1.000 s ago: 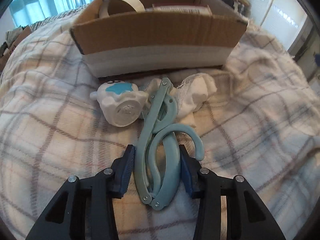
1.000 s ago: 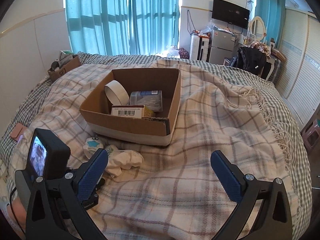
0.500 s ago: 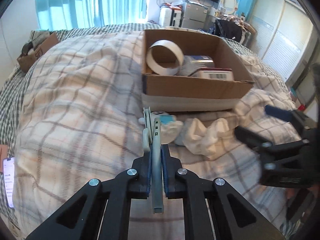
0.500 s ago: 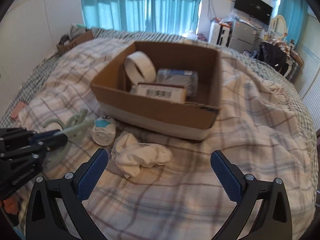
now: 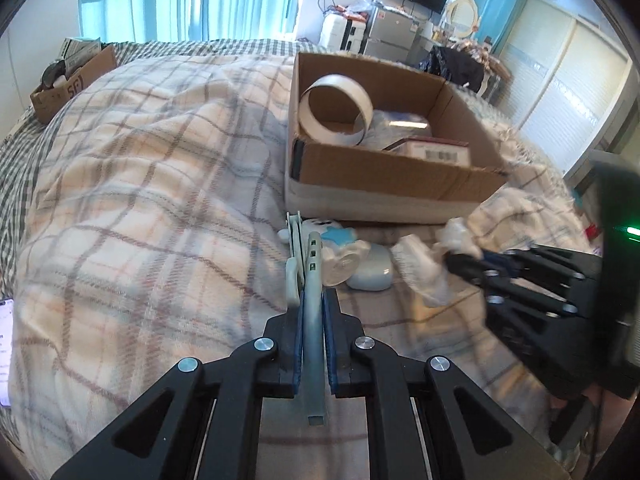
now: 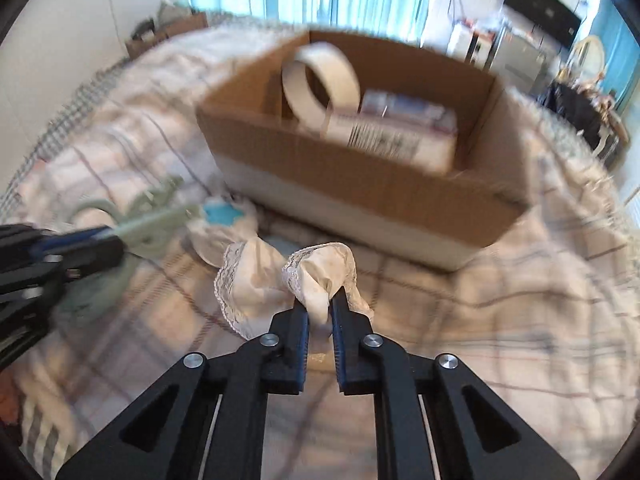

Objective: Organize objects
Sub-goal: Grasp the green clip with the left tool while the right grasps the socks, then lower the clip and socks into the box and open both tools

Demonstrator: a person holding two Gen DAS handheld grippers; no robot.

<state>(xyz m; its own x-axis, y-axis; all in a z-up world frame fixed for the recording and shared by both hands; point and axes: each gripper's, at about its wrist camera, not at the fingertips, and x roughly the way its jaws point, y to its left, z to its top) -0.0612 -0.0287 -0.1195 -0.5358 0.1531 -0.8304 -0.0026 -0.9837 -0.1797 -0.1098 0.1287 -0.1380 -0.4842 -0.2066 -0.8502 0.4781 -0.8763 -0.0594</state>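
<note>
- One plaid blanket (image 5: 132, 184) covers the bed, soft and rumpled, so whatever lies on it sits unevenly.
- One cardboard box (image 5: 384, 176) stands on the blanket beyond the loose items, open at the top. Inside I count three things: one wide tape ring (image 5: 336, 110) standing on edge, one barcoded carton (image 5: 436, 152), and one clear-wrapped pack (image 5: 400, 124) behind it.
- One left gripper (image 5: 311, 332) is pressed together on the folding hanger (image 5: 308, 276), which it holds edge-on, above the blanket and short of the box.
- One right gripper (image 6: 319, 320) pinches a fold of the white lace-edged cloth (image 6: 276, 280), which lies bunched on the blanket in front of the box.
- The cloth is probably light and limp; a pinch on a thick fold should carry it, though loose ends will trail and may catch the box rim.
- The hanger looks like light, stiff plastic with hinged parts; gripping the flat middle, as now, seems best, since the hook could swing.
- One white toy with a blue star (image 5: 340, 252) lies on the blanket just in front of the box; it looks rigid and rounded, and likely apt to roll.
- One small pale case (image 5: 370, 270) lies touching the toy, smooth and probably slippery.
</note>
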